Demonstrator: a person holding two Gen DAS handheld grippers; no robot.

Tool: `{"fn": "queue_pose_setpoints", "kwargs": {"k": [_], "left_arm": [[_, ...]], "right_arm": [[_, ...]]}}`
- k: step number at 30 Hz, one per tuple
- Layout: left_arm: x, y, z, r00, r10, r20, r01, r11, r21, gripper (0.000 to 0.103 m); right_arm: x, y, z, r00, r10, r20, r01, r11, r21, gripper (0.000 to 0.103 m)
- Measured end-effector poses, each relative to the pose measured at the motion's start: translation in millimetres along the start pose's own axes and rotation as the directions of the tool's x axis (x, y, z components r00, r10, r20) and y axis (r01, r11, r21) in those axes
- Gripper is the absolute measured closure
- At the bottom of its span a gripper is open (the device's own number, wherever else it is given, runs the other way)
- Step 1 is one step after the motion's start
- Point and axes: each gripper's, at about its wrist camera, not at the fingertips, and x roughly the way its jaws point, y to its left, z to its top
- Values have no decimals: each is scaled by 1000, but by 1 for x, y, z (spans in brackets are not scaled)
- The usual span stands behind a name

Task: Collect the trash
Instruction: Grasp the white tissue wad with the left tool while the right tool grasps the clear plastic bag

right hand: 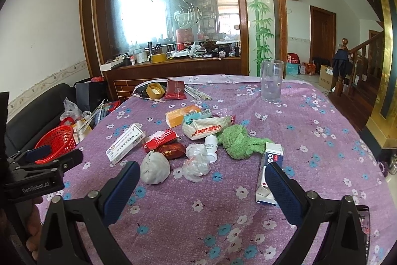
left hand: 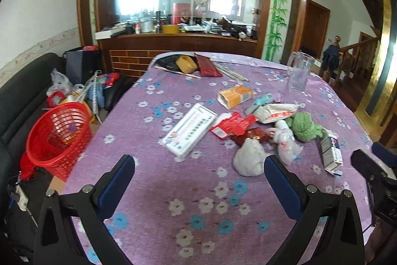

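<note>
Trash lies in a heap on the purple flowered tablecloth (left hand: 173,190): a long white box (left hand: 188,132), red wrappers (left hand: 233,126), a grey-white wad (left hand: 248,160), crumpled clear plastic (right hand: 196,163), an orange carton (left hand: 234,96), a green cloth (right hand: 238,140) and a blue-white carton (right hand: 269,173). My left gripper (left hand: 198,162) is open just short of the white box, holding nothing. My right gripper (right hand: 202,168) is open too; the wad (right hand: 155,170) and plastic lie just ahead between its fingertips, untouched. A red mesh basket (left hand: 57,138) stands off the table's left edge.
A clear glass jug (right hand: 270,81) stands at the table's far right. At the far edge lie a yellow tape roll (right hand: 155,90), a red packet (right hand: 175,88) and chopsticks. Bags and clutter fill the black sofa (left hand: 24,96) on the left. A wooden cabinet with a mirror stands behind.
</note>
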Motion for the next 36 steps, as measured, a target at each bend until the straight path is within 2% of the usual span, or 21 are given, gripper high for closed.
{"fn": "queue_pose_setpoints", "kwargs": {"k": [6,9,11,15,19,24,29,32,36], "left_arm": [[19,-13,2,999,-21,-29,21,1000,1,1],[35,-19,5,997,-49,-60,49,999,-4,6],[45,-22,6,996,-50,-79,50,999,-6,9],[52,-21,7,997,-33,-76,33,999,-4,10],[44,-19,6,999,-15,-47,16,1000,7,10],[46,-20,7,998,-23,-53,23,1000,14,10],[65,-27,7,993,-47,-110,51,998,31,10],[80,-34,6,989,-53,-139,61,997,54,10],[100,-42,4,982,-67,-179,81,994,71,10]], "right_arm": [[17,-5,1,999,14,-30,-14,1000,4,9],[34,-8,3,997,40,-71,-39,999,21,17],[49,-9,3,995,33,-93,-31,999,26,17],[64,-10,5,995,11,-102,-8,1000,28,17],[61,-5,6,997,-6,-82,7,1000,12,17],[61,-3,6,997,-9,-82,9,1000,2,17],[70,-9,6,995,11,-103,-9,1000,20,17],[82,-17,5,991,28,-133,-23,999,41,9],[106,-24,5,982,56,-183,-46,997,59,8]]}}
